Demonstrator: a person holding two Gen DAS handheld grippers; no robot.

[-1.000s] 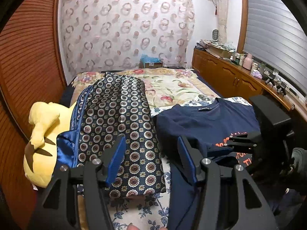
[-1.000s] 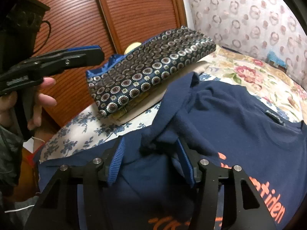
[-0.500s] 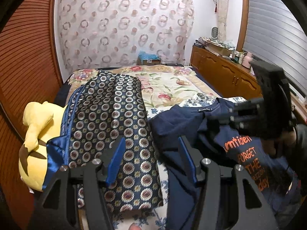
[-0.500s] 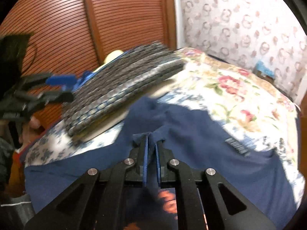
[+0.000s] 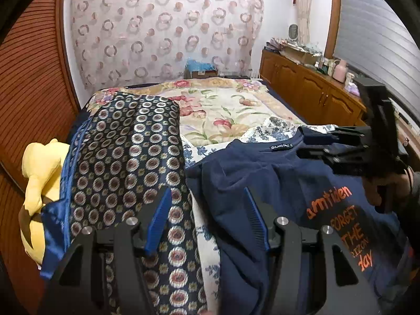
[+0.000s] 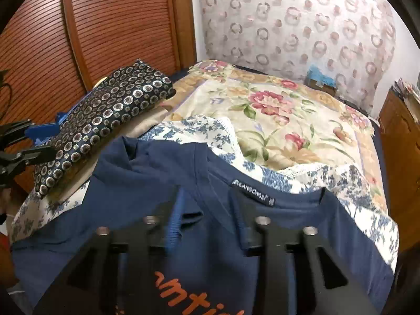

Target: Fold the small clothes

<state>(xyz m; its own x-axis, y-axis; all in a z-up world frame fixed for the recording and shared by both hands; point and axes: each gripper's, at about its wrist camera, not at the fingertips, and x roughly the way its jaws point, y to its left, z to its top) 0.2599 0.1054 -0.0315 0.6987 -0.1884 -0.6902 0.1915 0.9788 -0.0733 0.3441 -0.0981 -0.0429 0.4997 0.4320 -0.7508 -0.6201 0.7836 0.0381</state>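
T-shirt (image 6: 162,204) lies on bed (image 6: 275,120), both grippers spread apart.

The left wrist view looks low along the bed (image 5: 225,110) toward the curtained wall, close over the navy T-shirt (image 5: 262,173). The right wrist view sits nearer that T-shirt (image 6: 147,183), angled toward the wooden doors. Both show the circle-patterned folded cloth (image 5: 126,152) (image 6: 110,110).
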